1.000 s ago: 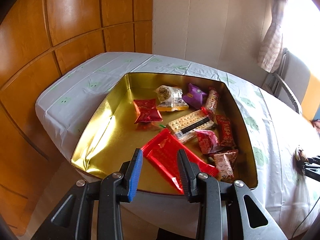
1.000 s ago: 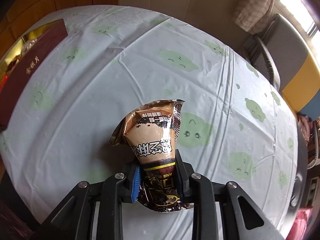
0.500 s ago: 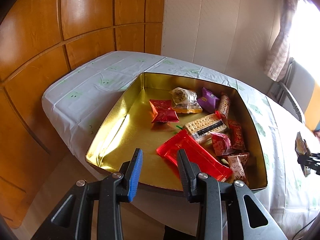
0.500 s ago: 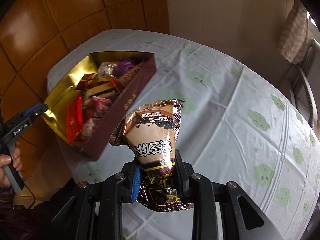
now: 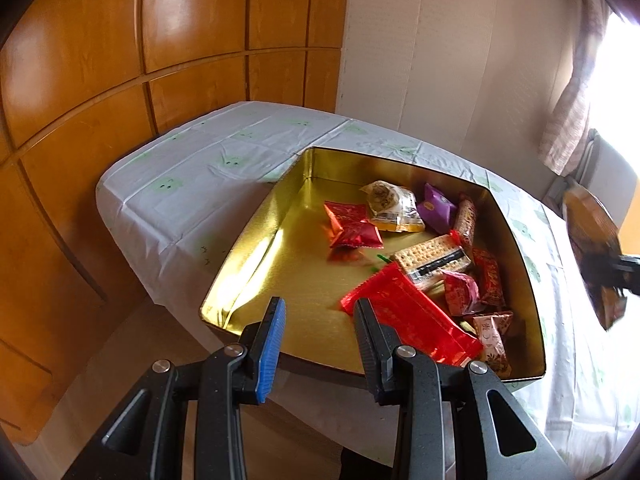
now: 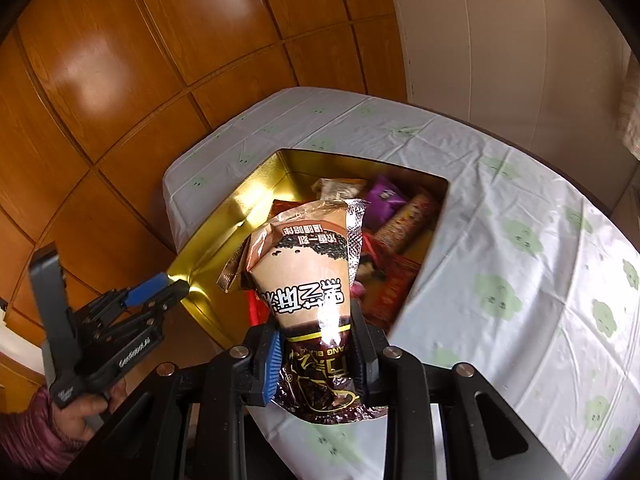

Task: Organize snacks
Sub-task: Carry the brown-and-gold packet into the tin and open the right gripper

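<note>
At frame centre the right gripper pinches a brown snack packet before the gold box, while the left gripper gapes empty.

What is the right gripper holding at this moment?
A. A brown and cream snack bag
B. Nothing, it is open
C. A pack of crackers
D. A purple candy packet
A. In the right wrist view the right gripper is shut on the brown and cream snack bag, above the gold box; the purple packet lies in the box.
</note>
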Tool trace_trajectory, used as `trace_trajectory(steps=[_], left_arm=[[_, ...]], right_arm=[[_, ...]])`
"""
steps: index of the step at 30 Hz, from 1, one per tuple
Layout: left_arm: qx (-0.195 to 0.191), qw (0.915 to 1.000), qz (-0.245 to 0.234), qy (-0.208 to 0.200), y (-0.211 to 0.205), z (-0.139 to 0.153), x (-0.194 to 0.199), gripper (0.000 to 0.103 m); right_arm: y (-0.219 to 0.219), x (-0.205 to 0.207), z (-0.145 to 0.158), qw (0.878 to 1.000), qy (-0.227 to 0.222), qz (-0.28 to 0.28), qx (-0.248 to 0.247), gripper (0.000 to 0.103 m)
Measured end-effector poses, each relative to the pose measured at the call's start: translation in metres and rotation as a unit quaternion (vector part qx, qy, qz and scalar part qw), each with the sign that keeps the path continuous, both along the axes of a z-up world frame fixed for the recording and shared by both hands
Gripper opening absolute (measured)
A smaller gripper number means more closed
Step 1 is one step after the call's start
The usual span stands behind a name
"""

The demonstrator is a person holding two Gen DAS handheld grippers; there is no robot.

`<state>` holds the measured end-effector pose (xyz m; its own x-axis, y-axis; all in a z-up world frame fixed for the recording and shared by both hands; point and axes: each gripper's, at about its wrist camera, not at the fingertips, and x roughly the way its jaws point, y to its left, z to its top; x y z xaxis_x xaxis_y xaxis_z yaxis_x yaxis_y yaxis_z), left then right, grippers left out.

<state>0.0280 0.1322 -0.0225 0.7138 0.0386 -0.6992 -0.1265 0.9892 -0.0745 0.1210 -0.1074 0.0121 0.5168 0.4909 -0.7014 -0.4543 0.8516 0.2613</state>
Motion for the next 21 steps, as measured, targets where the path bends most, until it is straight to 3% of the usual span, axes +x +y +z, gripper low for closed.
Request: trace_trajectory(steps=[8, 15, 21], left_arm=[[-0.008, 0.9997, 0.024, -0.001, 0.018, 0.0, 0.001, 0.036], [-0.008, 0.9997, 0.022, 0.006, 0.018, -0.004, 0.003, 0.036], [-0.011, 0.9996, 0.02, 0.015, 0.016, -0.009, 0.006, 0.036]], right_arm=[[0.031, 0.022, -0.017, 0.999, 0.016, -0.001, -0.028, 0.029], [0.044, 0.036, -0.036, 0.999, 0.042, -0.004, -0.007, 0.029], [0.059, 0.054, -0.072, 0.996, 0.085, 0.019, -0.017, 0.036]])
